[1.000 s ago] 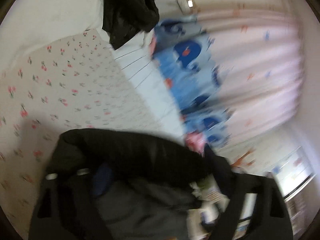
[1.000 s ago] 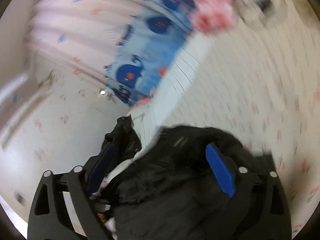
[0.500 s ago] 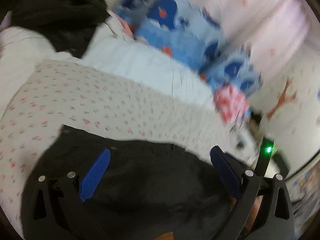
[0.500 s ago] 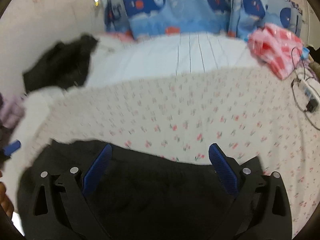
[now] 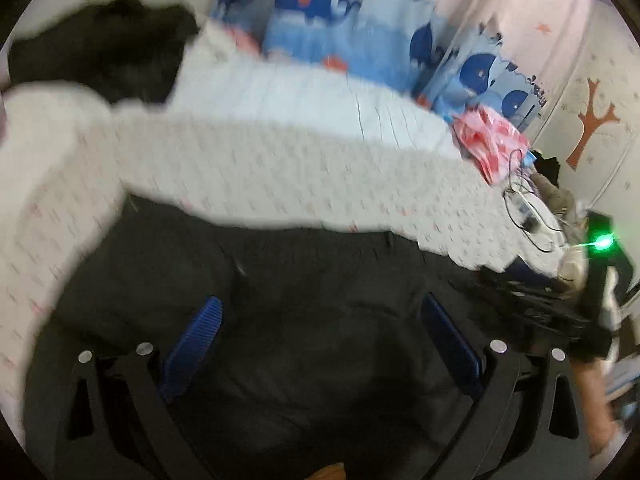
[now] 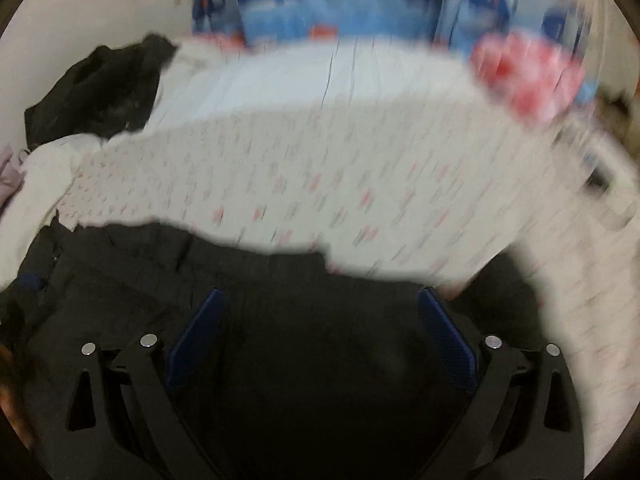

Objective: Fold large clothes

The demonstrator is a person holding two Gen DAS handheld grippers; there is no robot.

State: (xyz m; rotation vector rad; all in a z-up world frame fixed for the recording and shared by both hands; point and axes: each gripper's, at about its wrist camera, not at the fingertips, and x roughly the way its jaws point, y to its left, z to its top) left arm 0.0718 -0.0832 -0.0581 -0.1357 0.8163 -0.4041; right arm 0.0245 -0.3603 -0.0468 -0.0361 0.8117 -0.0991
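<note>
A large black garment (image 5: 304, 276) lies spread on the near part of a bed with a floral sheet (image 5: 280, 176). It also shows in the right wrist view (image 6: 280, 312). My left gripper (image 5: 320, 308) is open, its blue pads (image 5: 192, 348) wide apart over the black cloth. My right gripper (image 6: 320, 300) is open too, its blue pads (image 6: 448, 340) spread over the same garment. Neither holds anything. Both views are blurred by motion.
A second black garment (image 5: 104, 44) is heaped at the far left of the bed, seen also in the right wrist view (image 6: 104, 84). Blue whale-print pillows (image 5: 352, 20) line the head. A pink bag (image 5: 492, 140) and cables (image 5: 528, 216) lie at the right.
Both grippers let go of the black garment, which now lies spread on the bed. Both views swung from tilted to level, facing the pillows, and dropped closer to the cloth.
</note>
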